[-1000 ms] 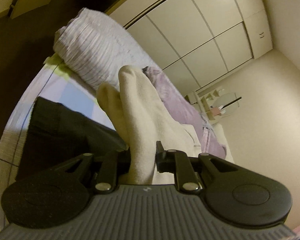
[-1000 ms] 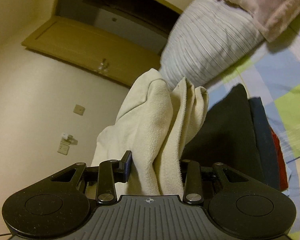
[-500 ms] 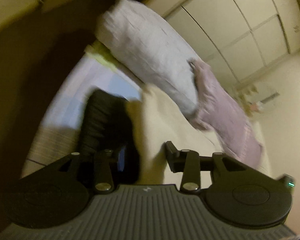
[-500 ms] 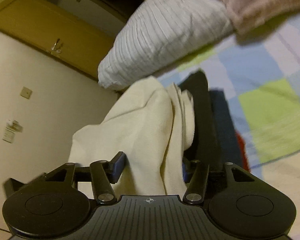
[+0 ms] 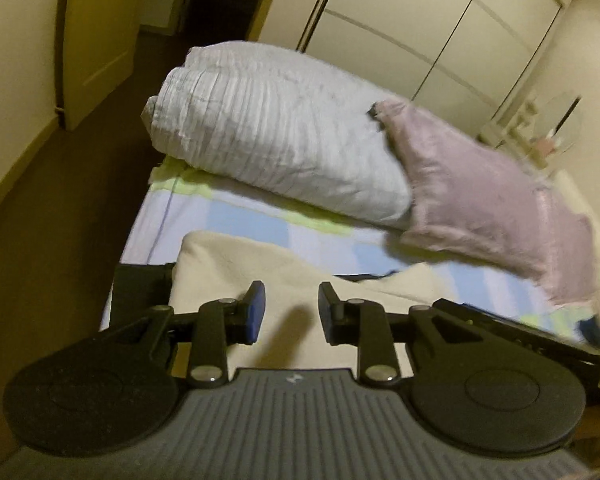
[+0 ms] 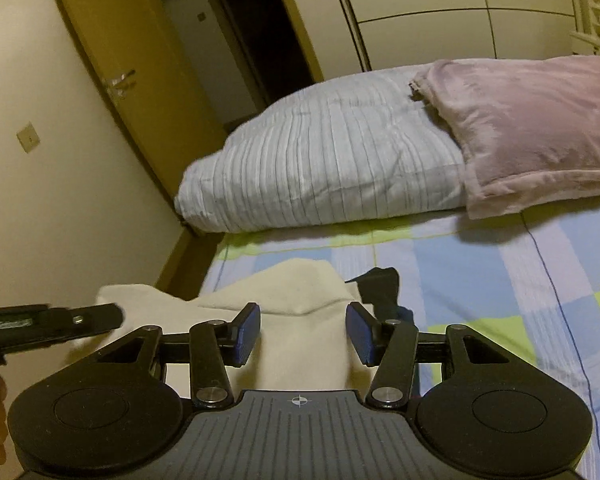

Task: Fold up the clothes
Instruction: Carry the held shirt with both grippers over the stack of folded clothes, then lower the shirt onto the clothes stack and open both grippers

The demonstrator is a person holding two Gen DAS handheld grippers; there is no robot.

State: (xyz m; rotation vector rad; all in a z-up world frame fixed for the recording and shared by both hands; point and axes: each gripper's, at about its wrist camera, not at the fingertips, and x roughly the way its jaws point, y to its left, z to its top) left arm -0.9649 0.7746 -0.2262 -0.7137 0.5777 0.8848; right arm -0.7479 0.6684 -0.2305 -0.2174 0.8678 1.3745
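Observation:
A cream garment [image 5: 236,268] [image 6: 300,304] lies folded on top of a stack of dark clothes [image 5: 140,288] [image 6: 380,288] at the near left edge of the bed. My left gripper [image 5: 290,312] hovers over the cream cloth, open, nothing between its fingers. My right gripper [image 6: 304,332] is also open above the same garment, its blue pads [image 6: 246,332] apart and off the fabric. The other gripper's body [image 6: 48,324] shows at the left of the right wrist view, with part of a hand below it.
A white ribbed pillow [image 5: 276,136] [image 6: 324,160] and a mauve pillow [image 5: 484,196] [image 6: 532,128] lie at the head of the bed. The checked blue-green sheet [image 6: 500,272] spreads to the right. A door [image 6: 140,80], dark doorway and wardrobe doors [image 5: 420,28] stand behind; dark floor [image 5: 60,208] lies left.
Both grippers let go of the cream garment, which dropped from hanging in the air onto the dark stack. Both jaws opened and both cameras tipped toward the bed.

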